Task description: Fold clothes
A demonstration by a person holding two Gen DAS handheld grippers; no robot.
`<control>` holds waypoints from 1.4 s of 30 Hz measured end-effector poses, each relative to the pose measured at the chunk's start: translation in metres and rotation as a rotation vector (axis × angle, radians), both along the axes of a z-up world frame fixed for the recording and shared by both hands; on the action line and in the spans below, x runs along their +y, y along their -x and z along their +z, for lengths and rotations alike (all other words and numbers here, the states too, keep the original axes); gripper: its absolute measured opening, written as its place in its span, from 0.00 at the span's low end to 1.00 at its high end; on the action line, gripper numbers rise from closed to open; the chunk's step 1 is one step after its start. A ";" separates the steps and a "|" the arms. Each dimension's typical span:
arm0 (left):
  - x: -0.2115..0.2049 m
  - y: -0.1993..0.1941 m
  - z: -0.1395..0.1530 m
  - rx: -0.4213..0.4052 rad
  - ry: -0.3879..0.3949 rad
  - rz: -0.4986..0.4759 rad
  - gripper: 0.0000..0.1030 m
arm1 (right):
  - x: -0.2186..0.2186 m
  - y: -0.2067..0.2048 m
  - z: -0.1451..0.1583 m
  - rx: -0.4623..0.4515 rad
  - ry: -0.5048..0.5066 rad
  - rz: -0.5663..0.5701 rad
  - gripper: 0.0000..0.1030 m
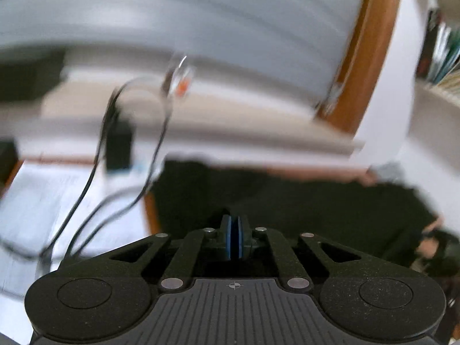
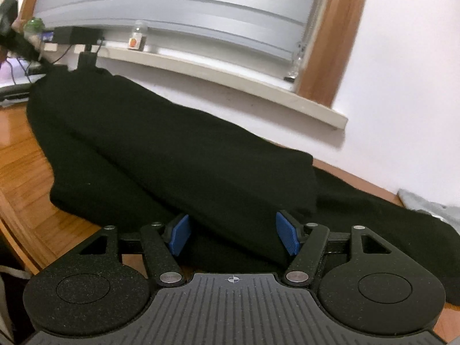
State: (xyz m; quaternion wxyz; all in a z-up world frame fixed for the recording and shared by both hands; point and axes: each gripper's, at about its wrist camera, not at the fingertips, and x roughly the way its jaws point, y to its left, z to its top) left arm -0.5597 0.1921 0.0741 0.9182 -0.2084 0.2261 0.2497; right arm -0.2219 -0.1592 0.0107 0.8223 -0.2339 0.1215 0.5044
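The right gripper (image 2: 234, 234) is spread wide, its blue pads (image 2: 179, 234) on either side of a folded edge of the black garment (image 2: 172, 149), not pinching it. The garment lies folded over itself across the wooden surface (image 2: 26, 166), reaching back toward the sill (image 2: 230, 77) and blinds (image 2: 187, 3). The left gripper (image 1: 234, 240) has its pads pressed nearly together; whether cloth sits between them I cannot tell. Beyond it the garment (image 1: 287, 201) is blurred, with cables (image 1: 86, 184) to its left.
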 end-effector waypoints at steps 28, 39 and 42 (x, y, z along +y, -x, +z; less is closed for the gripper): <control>0.062 -0.127 -0.017 0.227 -0.168 -0.186 0.11 | 0.054 -0.045 0.004 0.249 -0.078 -0.023 0.78; 0.044 -0.100 0.037 0.142 -0.356 0.008 0.49 | 0.050 -0.050 0.001 0.276 -0.082 -0.009 0.78; 0.051 -0.094 0.024 0.163 -0.308 0.032 0.50 | 0.049 -0.050 0.001 0.273 -0.089 -0.011 0.78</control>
